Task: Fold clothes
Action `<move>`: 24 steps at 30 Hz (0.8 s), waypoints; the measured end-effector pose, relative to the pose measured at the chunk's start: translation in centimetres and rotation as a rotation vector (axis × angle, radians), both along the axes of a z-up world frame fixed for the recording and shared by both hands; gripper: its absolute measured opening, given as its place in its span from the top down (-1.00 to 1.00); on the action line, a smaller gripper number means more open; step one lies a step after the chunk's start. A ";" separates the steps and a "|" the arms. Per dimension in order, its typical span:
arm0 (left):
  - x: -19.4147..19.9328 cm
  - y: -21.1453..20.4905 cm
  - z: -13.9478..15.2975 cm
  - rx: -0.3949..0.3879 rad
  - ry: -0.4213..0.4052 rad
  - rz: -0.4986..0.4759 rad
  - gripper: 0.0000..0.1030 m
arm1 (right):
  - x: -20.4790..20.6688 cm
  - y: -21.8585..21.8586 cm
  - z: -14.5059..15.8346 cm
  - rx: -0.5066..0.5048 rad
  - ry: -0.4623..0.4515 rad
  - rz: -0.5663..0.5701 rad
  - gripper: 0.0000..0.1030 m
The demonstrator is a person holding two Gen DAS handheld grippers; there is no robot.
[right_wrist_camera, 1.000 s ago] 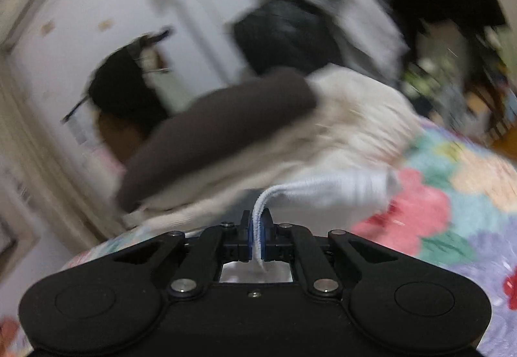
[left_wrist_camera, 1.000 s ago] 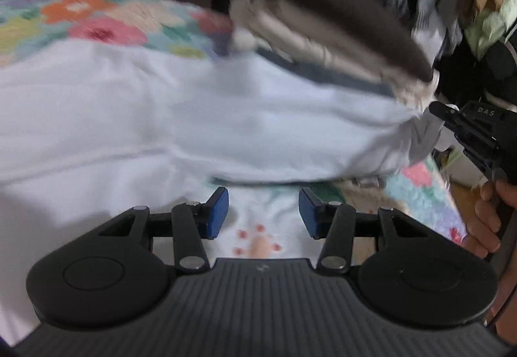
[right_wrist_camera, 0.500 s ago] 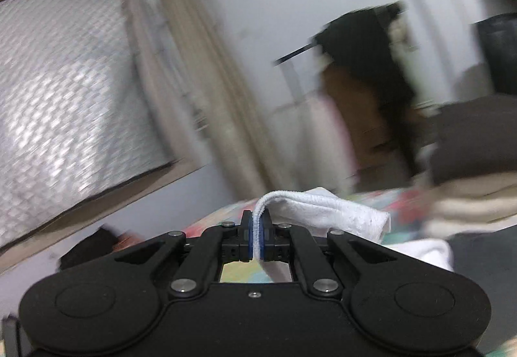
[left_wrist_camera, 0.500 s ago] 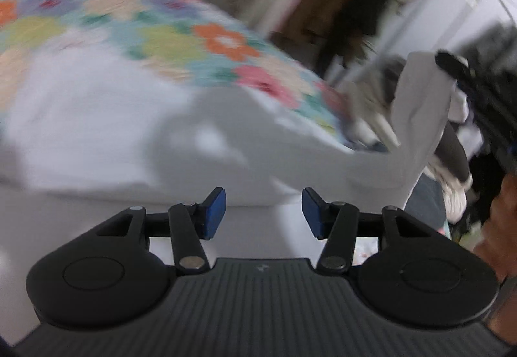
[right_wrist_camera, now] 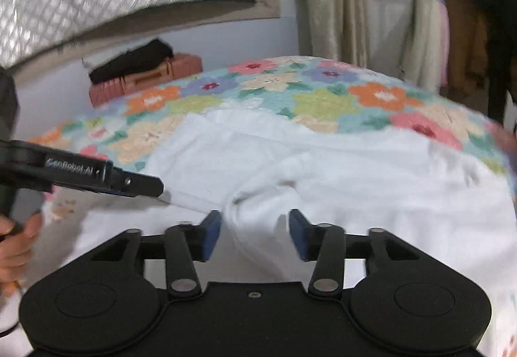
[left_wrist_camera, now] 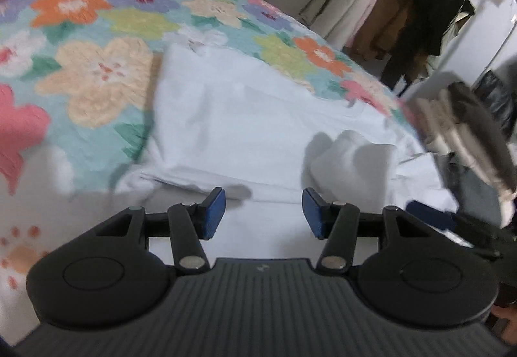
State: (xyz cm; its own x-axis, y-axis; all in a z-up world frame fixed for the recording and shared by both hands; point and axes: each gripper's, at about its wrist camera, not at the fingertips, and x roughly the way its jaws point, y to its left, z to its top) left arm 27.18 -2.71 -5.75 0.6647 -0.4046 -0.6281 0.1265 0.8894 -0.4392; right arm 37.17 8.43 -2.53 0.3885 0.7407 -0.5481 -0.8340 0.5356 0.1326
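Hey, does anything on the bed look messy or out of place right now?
Yes. The white garment on the floral bedspread isn't flat: a bunched ridge of cloth sticks up near its right edge. Both grippers are open above it.

The white garment (left_wrist_camera: 258, 130) is soft, matt cloth, lightly creased. Under it lies a flowered bedspread (left_wrist_camera: 97, 43) of coarse, textured weave. The left gripper (left_wrist_camera: 263, 214) and right gripper (right_wrist_camera: 255, 232) are matt black plastic with blue rubbery pads (right_wrist_camera: 211, 232) and shiny metal pivot pins (right_wrist_camera: 183, 285).
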 end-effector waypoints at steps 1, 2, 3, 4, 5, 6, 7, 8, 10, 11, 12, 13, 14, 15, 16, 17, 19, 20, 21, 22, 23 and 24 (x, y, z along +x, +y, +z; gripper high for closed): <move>-0.1 -0.5 0.0 0.016 -0.006 -0.014 -0.02 | 0.3 -1.5 0.1 0.015 0.013 -0.040 -0.09; -0.3 -1.1 0.0 0.039 -0.016 -0.031 -0.06 | 0.9 -2.7 0.0 0.025 0.031 -0.071 -0.09; -0.6 -1.9 0.1 0.059 -0.027 -0.052 -0.08 | 1.4 -4.0 0.0 0.032 0.048 -0.100 -0.09; -0.9 -2.5 0.2 0.071 -0.036 -0.069 -0.09 | 1.9 -5.2 -0.2 0.037 0.060 -0.135 -0.09; -1.1 -3.2 0.3 0.081 -0.043 -0.085 -0.12 | 2.3 -6.3 -0.4 0.036 0.067 -0.177 -0.09; -1.1 -3.8 0.4 0.083 -0.047 -0.102 -0.17 | 2.7 -7.1 -0.7 0.027 0.068 -0.206 -0.09; -1.2 -4.4 0.6 0.079 -0.050 -0.114 -0.19 | 3.1 -7.9 -1.0 0.018 0.067 -0.231 -0.09; -1.1 -5.0 0.9 0.075 -0.054 -0.122 -0.23 | 3.3 -8.4 -1.3 0.003 0.063 -0.245 -0.09; -0.7 -6.5 1.7 0.084 -0.070 -0.129 -0.33 | 3.7 -8.9 -1.9 -0.037 0.057 -0.257 -0.09; -0.4 -7.3 2.1 0.098 -0.077 -0.130 -0.38 | 3.9 -9.0 -2.2 -0.063 0.056 -0.255 -0.09; 0.0 -8.3 2.4 0.106 -0.073 -0.132 -0.40 | 4.0 -8.9 -2.4 -0.087 0.055 -0.243 -0.09; 0.5 -8.9 2.6 0.086 -0.056 -0.123 -0.42 | 4.0 -8.8 -2.6 -0.101 0.056 -0.222 -0.09; 1.1 -9.3 2.5 0.039 -0.027 -0.111 -0.49 | 3.8 -8.7 -2.8 -0.105 0.056 -0.199 -0.09; 1.9 -9.8 2.2 0.002 0.002 -0.106 -0.53 | 3.6 -8.5 -2.9 -0.100 0.059 -0.185 -0.09; 2.7 -10.4 1.8 0.007 0.027 -0.101 -0.53 | 3.6 -8.4 -3.0 -0.096 0.067 -0.178 -0.09; 3.5 -11.2 1.3 0.023 0.051 -0.095 -0.53 | 3.6 -8.2 -3.1 -0.097 0.072 -0.178 -0.09; 4.7 -12.3 0.2 0.093 0.087 -0.080 -0.31 | 3.7 -7.8 -3.4 -0.104 0.080 -0.178 -0.10; 5.1 -12.8 -0.2 0.138 0.091 -0.069 0.22 | 3.7 -7.8 -3.6 -0.110 0.081 -0.175 -0.10; 5.1 -13.1 -0.1 0.165 0.070 -0.083 0.60 | 3.7 -7.7 -3.8 -0.117 0.082 -0.172 -0.10; 5.0 -13.4 0.3 0.184 0.043 -0.107 0.69 | 3.8 -7.7 -4.0 -0.123 0.083 -0.168 -0.10; 4.3 -13.5 1.1 0.205 -0.010 -0.119 0.72 | 3.9 -7.8 -4.2 -0.125 0.087 -0.168 -0.11; 3.5 -13.7 2.1 0.225 -0.071 -0.127 0.74 | 4.0 -7.9 -4.5 -0.122 0.094 -0.170 -0.11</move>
